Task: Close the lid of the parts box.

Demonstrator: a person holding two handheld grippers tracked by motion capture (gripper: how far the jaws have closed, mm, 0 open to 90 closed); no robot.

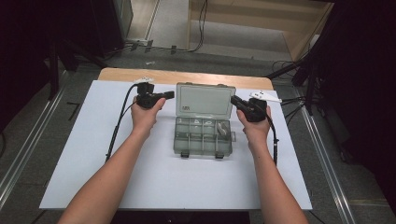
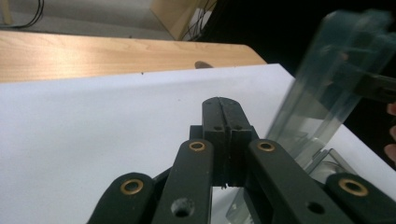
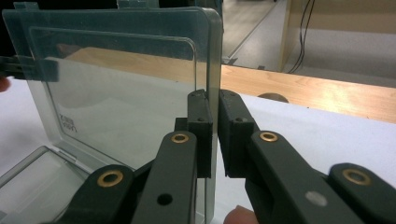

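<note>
High view: a clear plastic compartment box (image 1: 203, 135) lies near the middle of the white sheet (image 1: 154, 177) on the desk (image 1: 121, 73), its lid (image 1: 205, 100) raised behind the tray. The left tongs (image 1: 169, 95) stand at the lid's left edge, the right tongs (image 1: 235, 101) at its right edge. Broad open sheet lies in front of the box and to either side of it; behind the lid a narrow strip of bare wood remains before the desk's far edge. What the compartments hold is too small to make out. Left gripper view: the left tongs (image 2: 225, 114) are pressed together with nothing between them, just beside the lid (image 2: 327, 88), which is blurred and cut off at the right border. Whether they touch the lid cannot be told. Right gripper view: the right tongs (image 3: 215, 109) are clamped on the lid's (image 3: 116, 88) near side edge, the thin panel running between the pads. The lid stands nearly upright; the tray (image 3: 37, 182) below it is cut off at the lower left corner. The left tongs' tip (image 3: 28, 69) shows through the lid at its far edge.
</note>
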